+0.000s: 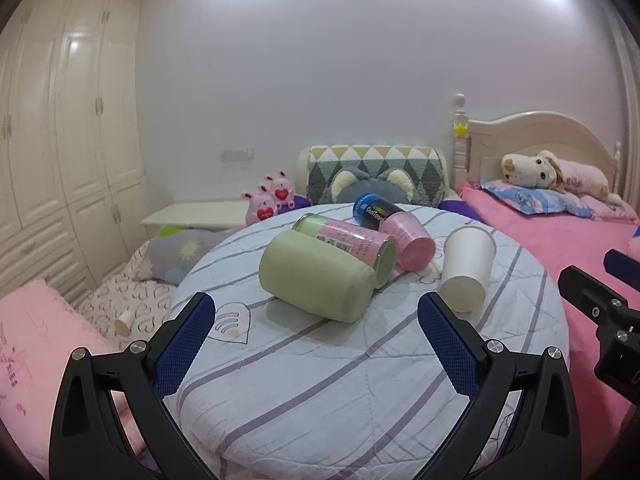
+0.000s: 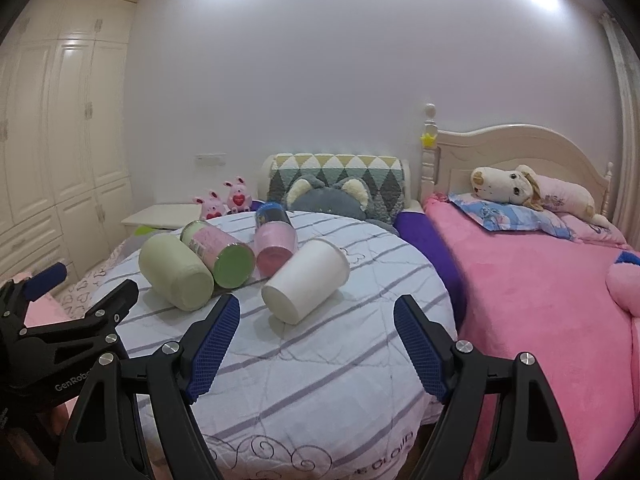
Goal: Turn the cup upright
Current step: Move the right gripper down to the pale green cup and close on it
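Note:
A white paper cup [image 1: 467, 267] lies on its side on the round table covered with a striped cloth [image 1: 320, 380], base toward me, mouth pointing away; it also shows in the right wrist view [image 2: 306, 280]. My left gripper [image 1: 316, 312] is open and empty, hovering in front of a pale green roll [image 1: 316, 276], left of the cup. My right gripper [image 2: 316, 316] is open and empty, just in front of the cup's base, a little above the cloth [image 2: 320, 360]. The right gripper also shows at the right edge of the left wrist view [image 1: 600, 308].
Beside the cup lie the green roll [image 2: 176, 276], a green-capped pink can [image 2: 218, 254], a pink can [image 2: 276, 246] and a blue-black tube [image 1: 376, 206]. A pink bed [image 2: 540, 280] with a plush dog [image 2: 528, 192] is at right. Cushions and wardrobe [image 1: 60, 120] are at left.

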### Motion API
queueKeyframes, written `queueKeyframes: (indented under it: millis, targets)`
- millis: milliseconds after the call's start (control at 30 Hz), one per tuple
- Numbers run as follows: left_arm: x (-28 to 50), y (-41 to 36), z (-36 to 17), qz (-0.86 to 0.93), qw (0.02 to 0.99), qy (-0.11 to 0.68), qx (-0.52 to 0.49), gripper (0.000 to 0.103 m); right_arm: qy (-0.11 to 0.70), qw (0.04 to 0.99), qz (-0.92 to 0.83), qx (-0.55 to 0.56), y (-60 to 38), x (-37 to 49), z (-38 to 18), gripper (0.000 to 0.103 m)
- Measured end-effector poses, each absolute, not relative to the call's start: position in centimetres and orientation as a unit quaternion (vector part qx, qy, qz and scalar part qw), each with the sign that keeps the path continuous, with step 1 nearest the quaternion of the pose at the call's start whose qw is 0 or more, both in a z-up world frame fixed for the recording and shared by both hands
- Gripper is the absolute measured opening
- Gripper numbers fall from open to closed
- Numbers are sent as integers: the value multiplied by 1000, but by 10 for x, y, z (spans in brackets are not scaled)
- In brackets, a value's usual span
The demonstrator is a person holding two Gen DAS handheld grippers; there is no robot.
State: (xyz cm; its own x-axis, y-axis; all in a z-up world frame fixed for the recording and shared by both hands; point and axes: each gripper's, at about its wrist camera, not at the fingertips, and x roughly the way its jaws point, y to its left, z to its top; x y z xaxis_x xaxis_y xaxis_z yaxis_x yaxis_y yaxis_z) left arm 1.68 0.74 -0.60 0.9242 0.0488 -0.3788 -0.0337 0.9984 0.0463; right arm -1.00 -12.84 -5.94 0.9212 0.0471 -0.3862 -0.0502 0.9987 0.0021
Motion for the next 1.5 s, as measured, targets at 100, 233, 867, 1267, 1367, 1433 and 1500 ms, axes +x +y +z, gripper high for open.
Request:
queueKeyframes:
  millis: [100,233,867,1267,1367,1433,1500]
  targets:
    - [19,15,0,32,979,202,3,102,199,979,54,0,-130,-1,-53,81]
    - [19,24,13,49,978,200,-3,102,215,969,119,-19,-124,21,-40,81]
    - [51,97,26,189,911,349,-111,102,382,780,443,-222,-18,131,-21,81]
    - [60,134,-8,244,847,445,-158,102,508,665,427,-343,58,187,-74,81]
    - [63,143,-19,242,834,459,-186,102,513,664,412,-356,66,198,-81,81]
    - [66,146,-26,245,826,471,-191,102,520,662,411,-350,67,201,-80,81]
    - [69,151,-34,239,817,482,-207,102,525,657,404,-359,72,206,-82,81]
